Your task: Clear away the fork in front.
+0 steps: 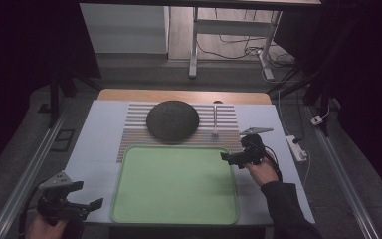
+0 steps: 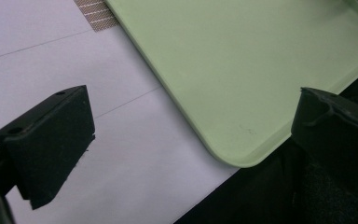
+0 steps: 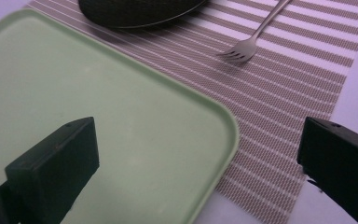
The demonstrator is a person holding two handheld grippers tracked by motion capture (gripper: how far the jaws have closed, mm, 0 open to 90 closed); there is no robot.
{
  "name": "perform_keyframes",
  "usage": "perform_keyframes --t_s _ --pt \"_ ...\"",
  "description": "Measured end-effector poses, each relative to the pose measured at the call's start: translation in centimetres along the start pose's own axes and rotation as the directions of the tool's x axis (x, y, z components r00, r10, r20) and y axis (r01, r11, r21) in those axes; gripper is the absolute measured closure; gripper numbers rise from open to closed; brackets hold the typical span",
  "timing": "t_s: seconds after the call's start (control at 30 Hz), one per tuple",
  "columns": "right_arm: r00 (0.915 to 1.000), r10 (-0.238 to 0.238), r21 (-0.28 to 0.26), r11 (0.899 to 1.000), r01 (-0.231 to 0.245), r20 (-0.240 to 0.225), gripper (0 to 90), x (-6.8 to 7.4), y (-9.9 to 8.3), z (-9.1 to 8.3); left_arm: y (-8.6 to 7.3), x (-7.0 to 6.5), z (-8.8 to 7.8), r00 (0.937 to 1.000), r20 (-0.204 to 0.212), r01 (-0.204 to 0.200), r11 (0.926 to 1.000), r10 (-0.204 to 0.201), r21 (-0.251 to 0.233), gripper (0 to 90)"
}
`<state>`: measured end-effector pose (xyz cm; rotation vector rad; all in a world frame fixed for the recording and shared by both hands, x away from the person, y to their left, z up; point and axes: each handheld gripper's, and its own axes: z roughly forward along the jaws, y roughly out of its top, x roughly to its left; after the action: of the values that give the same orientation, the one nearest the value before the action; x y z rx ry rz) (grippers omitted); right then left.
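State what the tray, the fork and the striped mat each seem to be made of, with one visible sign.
Tray: likely plastic, matte pale green, moulded rounded rim.
Fork: metal, silvery with a dull sheen.
Striped mat: probably woven vinyl or fabric; a fine mesh texture shows.

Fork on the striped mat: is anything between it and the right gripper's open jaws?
Nothing visible. The fork lies alone on the striped mat, beyond the open right gripper. The dark plate and green tray sit off to the side.

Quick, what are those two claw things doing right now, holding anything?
Left gripper: open, holding nothing.
Right gripper: open, holding nothing.
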<state>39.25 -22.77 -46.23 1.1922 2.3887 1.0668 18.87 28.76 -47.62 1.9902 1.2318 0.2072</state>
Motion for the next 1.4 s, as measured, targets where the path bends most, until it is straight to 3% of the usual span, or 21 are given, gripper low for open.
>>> perform_keyframes --t_s 0.1,0.33,0.43,0.53,0.7,0.97,1.17,1.2,1.27,1.4 --pt "0.9993 -0.028 0.017 0.999 0.027 0.026 0.0 -0.4 0.7 0.9 0.0 0.0 0.0 1.0000 0.001 0.000 1.0000 0.000 0.000 0.0" --pt "0.9966 -0.040 0.048 0.998 0.037 0.073 0.0 -0.8 1.9 2.7 0.0 0.0 0.0 1.0000 0.002 0.000 1.0000 0.000 0.002 0.0" --pt "0.9919 -0.073 0.087 0.994 0.064 0.104 0.0 -1.0 2.9 4.3 0.0 0.0 0.0 1.0000 0.002 0.002 1.0000 -0.002 0.003 0.0" --pt "0.9910 -0.079 0.087 0.994 0.069 0.109 0.0 -1.1 3.4 5.1 0.0 0.0 0.0 1.0000 0.002 0.002 1.0000 -0.002 0.004 0.0" --pt "0.9797 -0.137 0.153 0.982 0.114 0.147 0.0 -1.6 4.3 7.1 0.0 0.1 0.1 1.0000 0.005 0.003 1.0000 -0.003 0.004 0.0" --pt "0.9679 -0.190 0.194 0.968 0.157 0.164 0.0 -2.0 4.9 9.4 0.0 0.0 0.1 1.0000 0.006 -0.001 0.9999 0.001 0.011 0.0" --pt "0.9499 -0.271 0.216 0.948 0.235 0.156 18.3 -1.6 5.2 10.8 0.0 0.1 0.2 1.0000 0.007 -0.003 0.9999 0.003 0.015 0.0" --pt "0.9499 -0.271 0.216 0.948 0.235 0.156 18.3 -1.6 5.2 10.8 0.1 0.0 0.2 1.0000 0.008 -0.004 0.9999 0.004 0.016 0.0" --pt "0.9401 -0.308 0.235 0.934 0.270 0.146 29.3 -1.3 5.3 11.1 0.1 0.0 0.2 1.0000 0.005 -0.007 0.9998 0.006 0.019 0.1" --pt "0.9370 -0.326 0.250 0.924 0.288 0.126 42.8 -1.0 5.5 11.4 0.1 0.0 0.3 0.9999 0.006 -0.009 0.9997 0.009 0.024 0.1"
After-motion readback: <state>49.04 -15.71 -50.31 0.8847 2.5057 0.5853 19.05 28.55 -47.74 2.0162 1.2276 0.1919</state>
